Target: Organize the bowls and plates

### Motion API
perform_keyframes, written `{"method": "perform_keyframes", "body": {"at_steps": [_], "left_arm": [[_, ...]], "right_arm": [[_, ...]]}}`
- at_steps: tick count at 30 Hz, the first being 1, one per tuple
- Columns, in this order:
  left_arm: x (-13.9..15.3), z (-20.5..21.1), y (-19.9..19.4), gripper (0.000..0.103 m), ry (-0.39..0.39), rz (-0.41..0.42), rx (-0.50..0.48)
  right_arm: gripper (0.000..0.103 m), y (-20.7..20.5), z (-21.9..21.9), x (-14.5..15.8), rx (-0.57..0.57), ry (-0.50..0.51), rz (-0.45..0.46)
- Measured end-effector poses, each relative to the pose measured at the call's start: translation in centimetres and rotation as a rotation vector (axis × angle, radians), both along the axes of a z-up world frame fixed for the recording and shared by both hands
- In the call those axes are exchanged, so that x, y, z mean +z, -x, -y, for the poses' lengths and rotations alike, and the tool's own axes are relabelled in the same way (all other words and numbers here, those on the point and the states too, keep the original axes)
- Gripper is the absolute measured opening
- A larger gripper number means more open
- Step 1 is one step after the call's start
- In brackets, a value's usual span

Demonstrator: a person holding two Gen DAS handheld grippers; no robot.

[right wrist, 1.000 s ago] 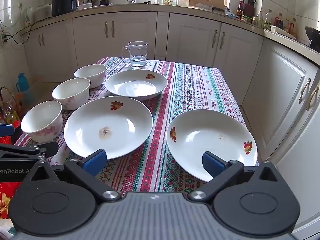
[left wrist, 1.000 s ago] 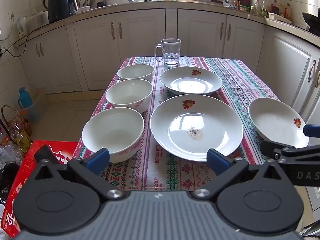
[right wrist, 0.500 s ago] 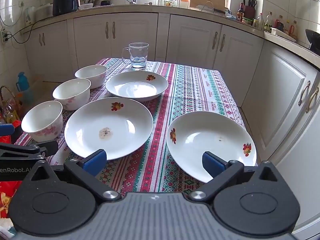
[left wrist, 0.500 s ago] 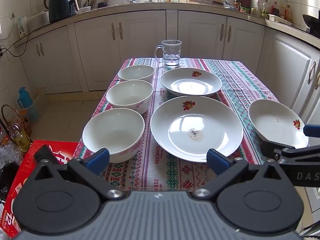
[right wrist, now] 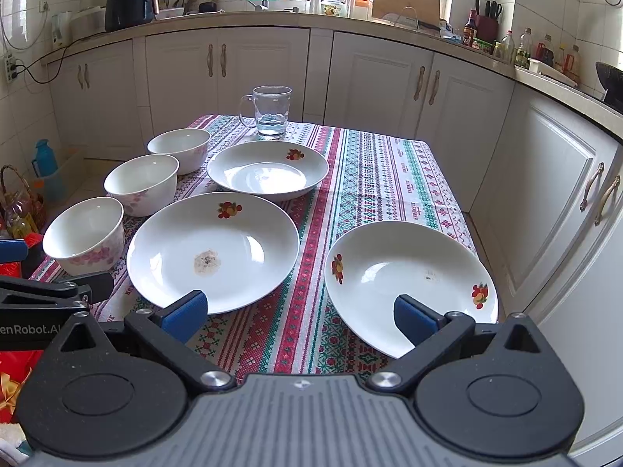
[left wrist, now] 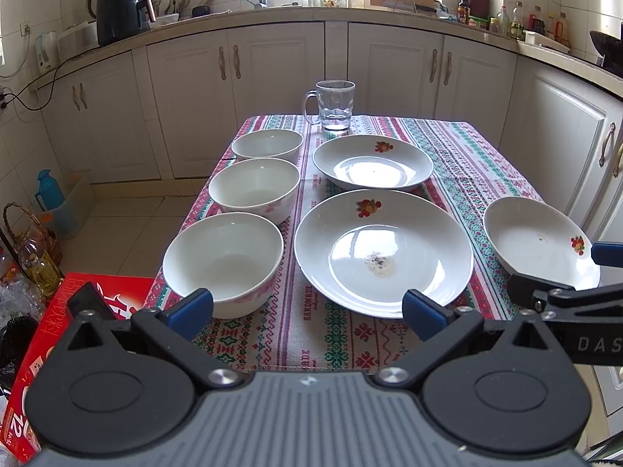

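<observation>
Three white bowls stand in a row on the table's left side: near (left wrist: pixel 224 260), middle (left wrist: pixel 255 188) and far (left wrist: pixel 268 147). Three white plates with fruit prints lie beside them: a large centre plate (left wrist: pixel 383 251) with a crumb spot, a far plate (left wrist: pixel 373 163), and a right plate (right wrist: pixel 409 276) at the table's front right edge. My left gripper (left wrist: pixel 307 309) is open and empty, just short of the front edge between the near bowl and the centre plate. My right gripper (right wrist: pixel 299 315) is open and empty, between the centre plate (right wrist: pixel 213 249) and the right plate.
A glass mug (left wrist: pixel 335 106) with a little water stands at the table's far end. The striped tablecloth (left wrist: pixel 463 155) covers the table. White cabinets (left wrist: pixel 393 74) surround it. A red box (left wrist: pixel 46 334), bottles and a basket (left wrist: pixel 27 233) are on the floor at left.
Both views have risen slightly; the dishes sit a little lower in frame. Nothing on the table has moved and both grippers remain open.
</observation>
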State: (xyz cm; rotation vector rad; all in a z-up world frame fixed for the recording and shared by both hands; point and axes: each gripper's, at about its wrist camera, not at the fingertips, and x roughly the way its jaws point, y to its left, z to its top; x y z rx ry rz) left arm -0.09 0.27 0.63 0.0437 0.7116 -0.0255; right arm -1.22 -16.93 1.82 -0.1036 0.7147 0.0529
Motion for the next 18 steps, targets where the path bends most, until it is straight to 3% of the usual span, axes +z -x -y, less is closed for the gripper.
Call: {"method": "perform_keyframes", "body": {"at_steps": [18], "left_arm": [[0.08, -0.2, 0.19, 0.102, 0.0, 0.003, 0.003]], "right_arm": [[0.103, 0.25, -0.1, 0.04, 0.003, 0.008, 0.009]]}}
